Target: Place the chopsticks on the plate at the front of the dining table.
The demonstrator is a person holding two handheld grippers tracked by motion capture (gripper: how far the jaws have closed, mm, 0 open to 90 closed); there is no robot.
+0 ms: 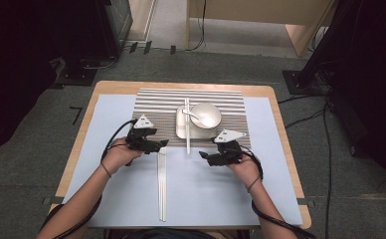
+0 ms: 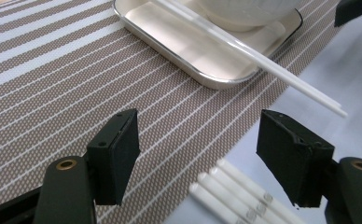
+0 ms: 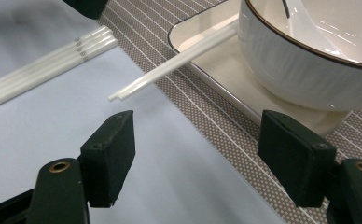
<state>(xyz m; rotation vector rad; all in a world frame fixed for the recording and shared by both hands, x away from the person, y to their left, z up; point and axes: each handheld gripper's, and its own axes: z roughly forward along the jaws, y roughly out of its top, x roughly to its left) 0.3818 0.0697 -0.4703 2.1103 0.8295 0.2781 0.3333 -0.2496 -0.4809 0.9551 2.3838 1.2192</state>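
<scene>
A white bowl point(image 1: 205, 115) with a spoon point(image 1: 191, 115) in it stands on a metal tray point(image 1: 181, 130) on a striped placemat point(image 1: 153, 107). One pair of white chopsticks point(image 1: 187, 127) lies across the tray, its tips over the blue cloth. Several more white chopsticks point(image 1: 162, 184) lie side by side on the cloth. My left gripper point(image 1: 162, 143) is open over the placemat's near edge, above those chopsticks' far ends point(image 2: 235, 189), with nothing between its jaws point(image 2: 202, 140). My right gripper point(image 1: 204, 155) is open and empty point(image 3: 198, 144), low over the cloth just short of the tray point(image 3: 216, 70) and bowl point(image 3: 309, 60).
A pale blue cloth point(image 1: 260, 174) covers the wooden table point(image 1: 181, 85). Stand bases and cables lie on the grey carpet point(image 1: 32, 149) around it. The loose chopsticks point(image 3: 44, 65) lie to the left in the right gripper view.
</scene>
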